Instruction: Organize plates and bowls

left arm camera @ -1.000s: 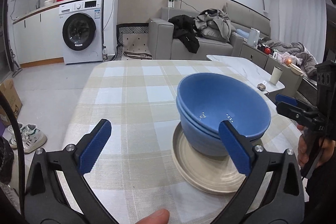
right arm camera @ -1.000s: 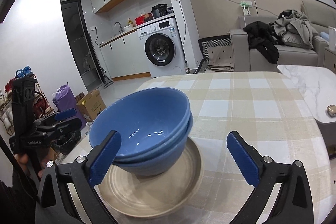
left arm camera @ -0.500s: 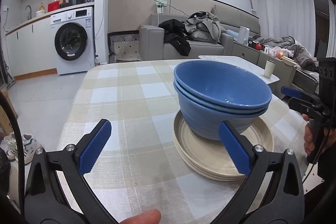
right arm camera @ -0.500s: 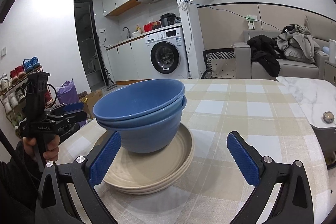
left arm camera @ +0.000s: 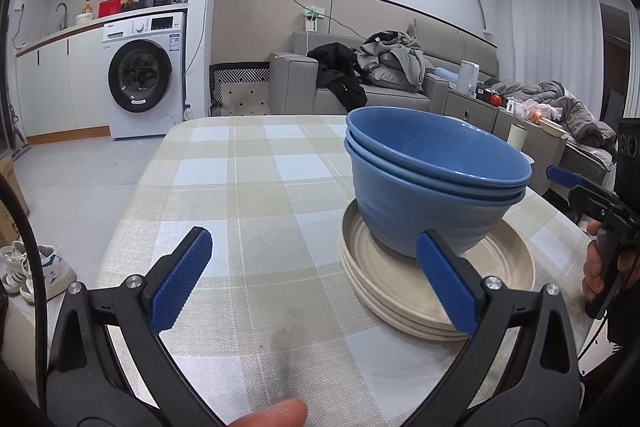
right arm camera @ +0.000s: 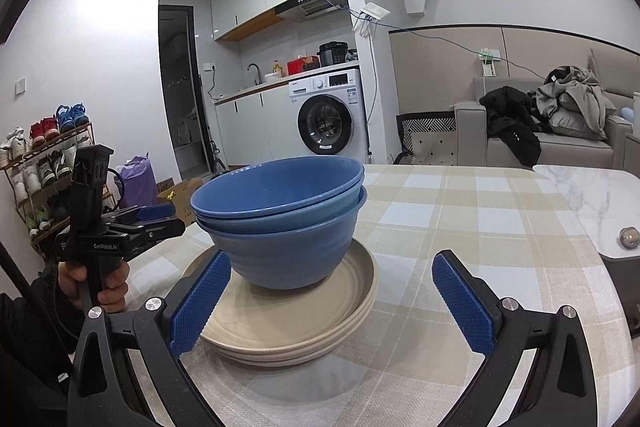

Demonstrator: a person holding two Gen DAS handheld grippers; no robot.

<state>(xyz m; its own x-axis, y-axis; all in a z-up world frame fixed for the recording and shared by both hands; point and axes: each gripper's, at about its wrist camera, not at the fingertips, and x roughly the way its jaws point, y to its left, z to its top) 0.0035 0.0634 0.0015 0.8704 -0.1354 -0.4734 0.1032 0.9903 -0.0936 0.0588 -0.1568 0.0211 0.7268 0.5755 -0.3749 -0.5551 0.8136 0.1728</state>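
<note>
From my left gripper point(left arm camera: 314, 275) I see both blue-padded fingers point(left arm camera: 182, 277) spread wide with nothing between them, hovering low over the checked tablecloth point(left arm camera: 256, 187). The right-hand pad overlaps the near edge of the crockery in the picture, but I cannot tell whether it touches. My right gripper point(right arm camera: 332, 297) is likewise splayed wide and holds nothing; its left pad point(right arm camera: 200, 301) sits in front of the plate rim from this angle, while the other pad is out over bare cloth.

The task's things are gathered in one pile toward the middle of the table: nested blue bowls point(left arm camera: 434, 183), with three rims visible in the left wrist view, standing upright on a stack of cream plates point(left arm camera: 440, 287). In the right wrist view the same bowls point(right arm camera: 280, 223) sit a little off-centre on the plates point(right arm camera: 304, 323), toward their far left side.

Each camera catches the other tool: the right gripper appears at the right edge of the left view point(left arm camera: 592, 195), and the left one is gripped in a hand point(right arm camera: 96, 279) at the left of the right view.

Behind the table I see a washing machine point(left arm camera: 142, 79), a grey sofa point(left arm camera: 360, 83) heaped with clothes, and a shoe rack point(right arm camera: 40, 183).
</note>
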